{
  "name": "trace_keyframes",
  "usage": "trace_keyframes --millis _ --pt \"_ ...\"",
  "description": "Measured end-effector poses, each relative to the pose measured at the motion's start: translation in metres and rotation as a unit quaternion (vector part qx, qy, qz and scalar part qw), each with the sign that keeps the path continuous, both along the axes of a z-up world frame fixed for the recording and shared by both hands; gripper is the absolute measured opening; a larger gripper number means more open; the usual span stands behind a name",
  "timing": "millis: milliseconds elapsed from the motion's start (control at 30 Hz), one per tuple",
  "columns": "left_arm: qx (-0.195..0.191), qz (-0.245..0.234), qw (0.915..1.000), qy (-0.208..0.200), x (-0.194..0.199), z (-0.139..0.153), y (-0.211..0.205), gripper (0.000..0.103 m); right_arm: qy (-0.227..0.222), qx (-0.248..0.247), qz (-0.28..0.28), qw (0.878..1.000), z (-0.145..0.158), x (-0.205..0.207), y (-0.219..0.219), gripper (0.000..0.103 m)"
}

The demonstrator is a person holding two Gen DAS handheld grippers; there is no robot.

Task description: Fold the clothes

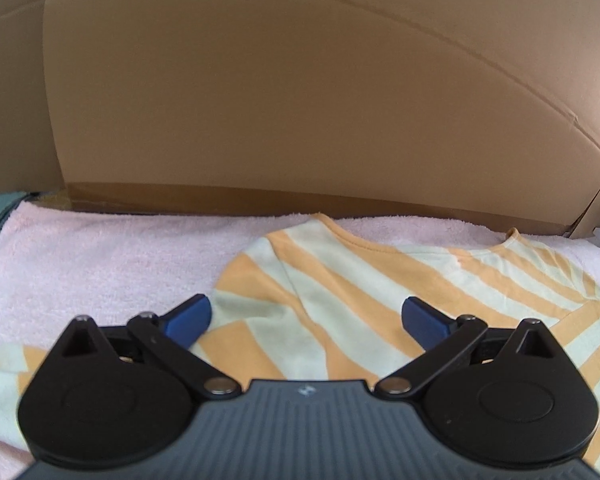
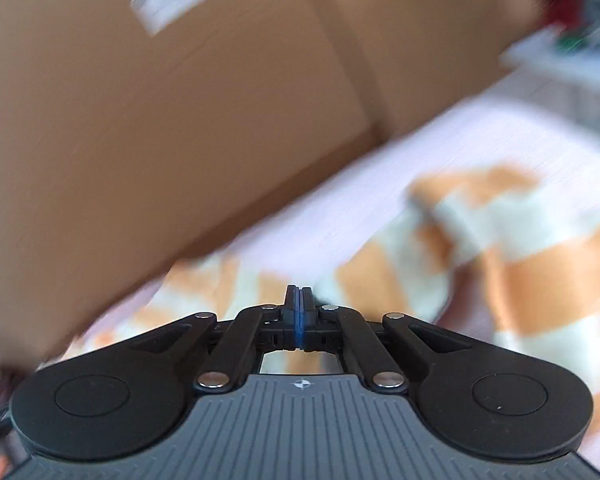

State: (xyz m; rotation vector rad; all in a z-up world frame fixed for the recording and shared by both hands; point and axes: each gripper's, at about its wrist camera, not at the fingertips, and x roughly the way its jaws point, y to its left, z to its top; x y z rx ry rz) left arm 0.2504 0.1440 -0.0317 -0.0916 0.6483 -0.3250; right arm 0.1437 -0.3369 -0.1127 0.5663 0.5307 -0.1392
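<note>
1. Pink towel [image 1: 100, 256] covers the surface, and the orange-and-cream striped shirt [image 1: 340, 280] lies spread on it in front of the cardboard wall [image 1: 300, 100].
2. Left gripper [image 1: 306, 318] hovers over the shirt, blue pads wide apart, nothing pinched.
3. Right gripper [image 2: 299, 300] is clenched tight; whether any cloth is caught is too blurry to tell.
4. Fabric looks light, soft and floppy, so I'd pinch at a hem or the sleeve edge [image 1: 240, 276].

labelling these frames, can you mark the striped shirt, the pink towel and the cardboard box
striped shirt [image 1: 340, 304], left wrist view, on its chest below the neckline
pink towel [image 1: 100, 264], left wrist view, bare stretch left of the shirt
cardboard box [image 1: 300, 100], left wrist view, its front wall
</note>
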Motion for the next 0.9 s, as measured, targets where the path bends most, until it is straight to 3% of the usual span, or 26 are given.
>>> trace_keyframes --millis 33,100,167,200,233,300,367,467,533,600,700,800,900 --pt "0.001 -0.001 1.0 0.0 0.0 0.0 0.0 0.102 -0.003 0.0 -0.015 1.0 0.003 -0.011 -0.008 0.001" --pt "0.003 -0.002 1.0 0.001 0.0 0.0 -0.001 0.102 -0.038 0.042 0.007 0.998 0.011 -0.04 -0.025 0.007" --pt "0.005 -0.003 1.0 0.002 0.0 0.0 -0.001 0.102 -0.07 0.017 -0.019 0.997 0.018 -0.064 -0.026 0.016" --pt "0.007 -0.003 1.0 0.002 -0.001 0.001 -0.001 0.102 -0.082 -0.008 -0.038 0.996 0.022 -0.075 -0.026 0.027" --pt "0.009 -0.003 1.0 0.002 0.0 0.0 -0.002 0.102 -0.087 -0.035 -0.054 0.994 0.024 -0.084 -0.028 0.045" --pt "0.011 -0.002 0.9999 0.003 0.0 -0.001 -0.005 0.102 -0.062 -0.095 -0.065 0.991 0.021 -0.087 -0.039 0.062" --pt "0.012 -0.003 0.9999 0.003 0.0 -0.001 -0.005 0.102 -0.041 -0.107 -0.036 0.993 0.019 -0.082 -0.044 0.061" --pt "0.011 -0.003 0.9999 0.003 0.001 -0.002 -0.006 0.102 -0.023 -0.076 0.009 0.997 0.018 -0.076 -0.048 0.062" --pt "0.009 -0.003 1.0 0.003 0.002 -0.003 -0.007 0.102 0.021 -0.075 0.007 0.997 0.011 -0.061 -0.037 0.062" --pt "0.007 -0.003 1.0 0.003 0.003 -0.004 -0.007 0.102 0.023 -0.107 0.015 0.994 0.012 -0.053 -0.029 0.06" --pt "0.004 -0.002 1.0 0.004 0.003 -0.004 -0.008 0.102 0.048 -0.178 -0.013 0.983 0.016 -0.047 -0.025 0.012" --pt "0.003 -0.002 1.0 0.004 0.004 -0.005 -0.009 0.102 0.054 -0.204 -0.072 0.975 0.028 -0.04 -0.044 0.011" --pt "0.003 -0.001 1.0 0.004 0.003 -0.005 -0.009 0.102 0.044 -0.241 -0.142 0.959 0.038 -0.039 -0.065 0.012"
